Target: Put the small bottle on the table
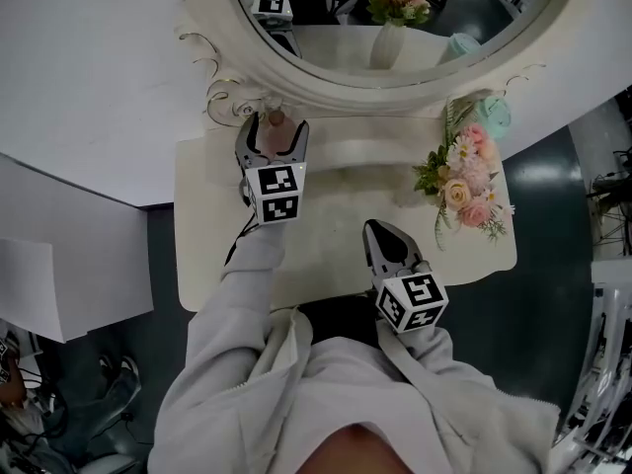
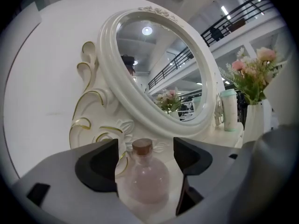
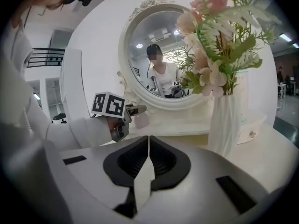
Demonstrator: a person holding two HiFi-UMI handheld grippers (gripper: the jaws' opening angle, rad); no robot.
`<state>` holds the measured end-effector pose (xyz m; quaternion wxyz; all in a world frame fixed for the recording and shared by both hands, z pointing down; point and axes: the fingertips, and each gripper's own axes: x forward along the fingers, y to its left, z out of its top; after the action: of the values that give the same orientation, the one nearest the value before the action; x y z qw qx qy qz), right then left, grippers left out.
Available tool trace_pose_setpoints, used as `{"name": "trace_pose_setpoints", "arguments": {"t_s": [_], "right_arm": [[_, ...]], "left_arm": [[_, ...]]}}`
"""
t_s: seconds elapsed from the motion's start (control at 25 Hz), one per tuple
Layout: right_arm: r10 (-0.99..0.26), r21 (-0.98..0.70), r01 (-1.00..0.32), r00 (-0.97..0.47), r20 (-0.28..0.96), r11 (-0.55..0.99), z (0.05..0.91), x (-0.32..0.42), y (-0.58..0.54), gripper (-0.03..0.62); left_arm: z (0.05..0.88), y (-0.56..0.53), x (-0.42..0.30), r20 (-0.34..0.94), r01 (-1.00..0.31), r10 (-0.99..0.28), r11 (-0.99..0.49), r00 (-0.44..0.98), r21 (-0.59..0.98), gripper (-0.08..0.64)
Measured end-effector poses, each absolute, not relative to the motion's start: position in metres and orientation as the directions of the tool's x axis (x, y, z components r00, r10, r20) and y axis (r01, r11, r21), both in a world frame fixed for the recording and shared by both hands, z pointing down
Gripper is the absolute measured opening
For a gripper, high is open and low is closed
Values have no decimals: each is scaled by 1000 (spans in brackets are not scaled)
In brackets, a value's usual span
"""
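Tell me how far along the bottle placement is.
Done, it looks: the small round pink glass bottle with a cork stopper stands upright on the cream dressing table. In hand: the left gripper straddles it, jaws apart, not pressing. Left: draw that gripper clear. The right gripper is shut and empty.

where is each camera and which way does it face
Head view: on the person's head, looking steeply down at the table, mirror, both sleeves, left gripper and right gripper.
Left gripper view: on the left gripper, facing the mirror; its open jaws flank the small bottle.
Right gripper view: on the right gripper, facing mirror and flowers; its jaws are shut.
Shared: all three show the small bottle and mirror.
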<state>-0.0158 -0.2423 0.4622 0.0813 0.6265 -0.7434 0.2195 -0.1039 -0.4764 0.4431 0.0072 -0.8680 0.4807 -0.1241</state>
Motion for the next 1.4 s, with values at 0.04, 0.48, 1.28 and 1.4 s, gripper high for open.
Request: {"name": "trace_pose_setpoints", "arguments": {"t_s": [0.04,0.48,1.28,1.4], "right_arm": [[-896,-225,-966,-207,392,125,461,-17,-242,35],[-889,-243,-949,-283,360,203,455,-29,-246,35],[-869,-193,-916,-397,295,353,431,-49,-252,35],[-866,-188,-910,-411,286,370,427,-51,-247,35]], "left_arm": [[442,-474,-107,210,-837,-836,-536,508,-109,367],[453,-419,-146,299,-844,-798,-532,524,59,367],[428,-298,-171,279,-775,-724,-608,631,175,365],[433,-278,-173,284,-765,-711,-617,643,185,365]]}}
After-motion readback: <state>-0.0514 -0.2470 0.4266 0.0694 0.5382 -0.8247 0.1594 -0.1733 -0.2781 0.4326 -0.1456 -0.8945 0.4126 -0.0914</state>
